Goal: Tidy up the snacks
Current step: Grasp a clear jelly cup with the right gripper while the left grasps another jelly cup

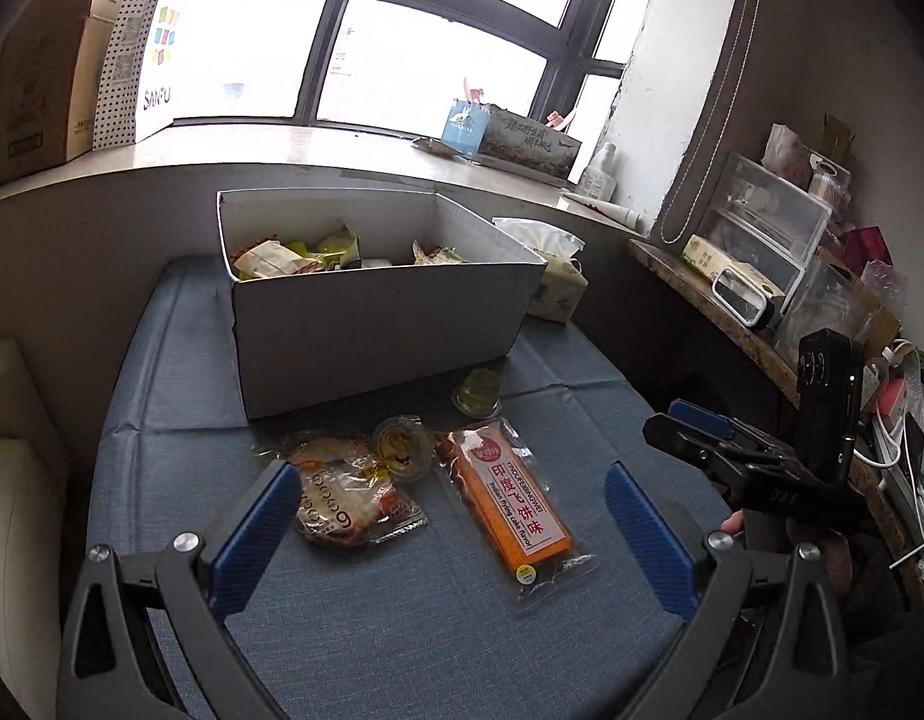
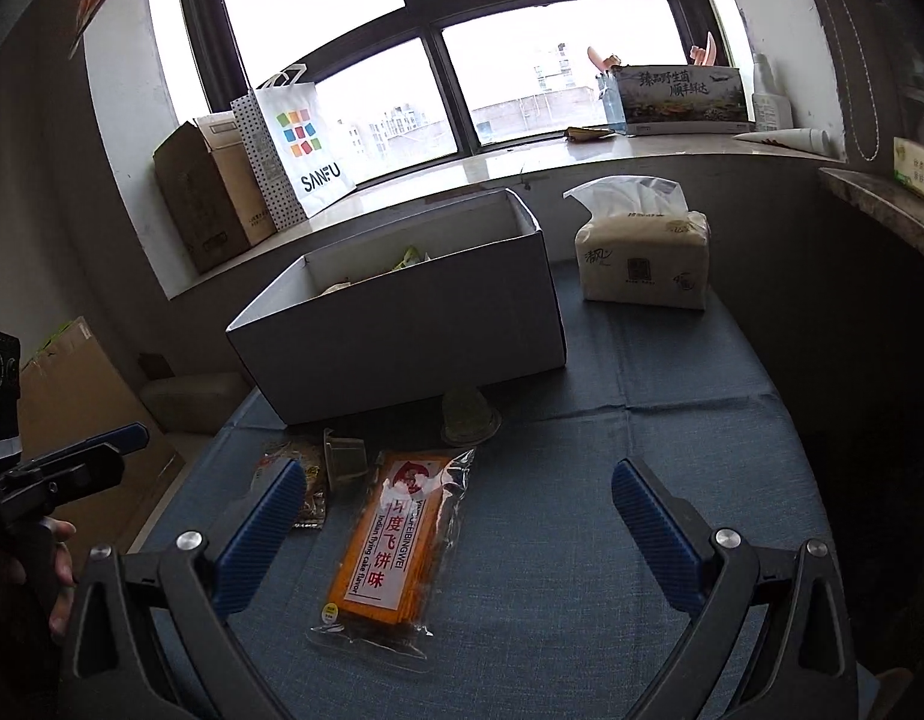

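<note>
A white open box holding several wrapped snacks stands on the blue cloth table. In front of it lie an orange flying-cake packet, a round pastry packet, and two clear jelly cups. My left gripper is open and empty, just short of the pastry and orange packets. My right gripper is open and empty, with the orange packet between its fingers' line. The right gripper also shows in the left wrist view.
A tissue pack stands right of the box. A windowsill behind holds cardboard boxes, a SANFU bag and a printed carton. A cluttered shelf is at the right. A cream cushion lies left of the table.
</note>
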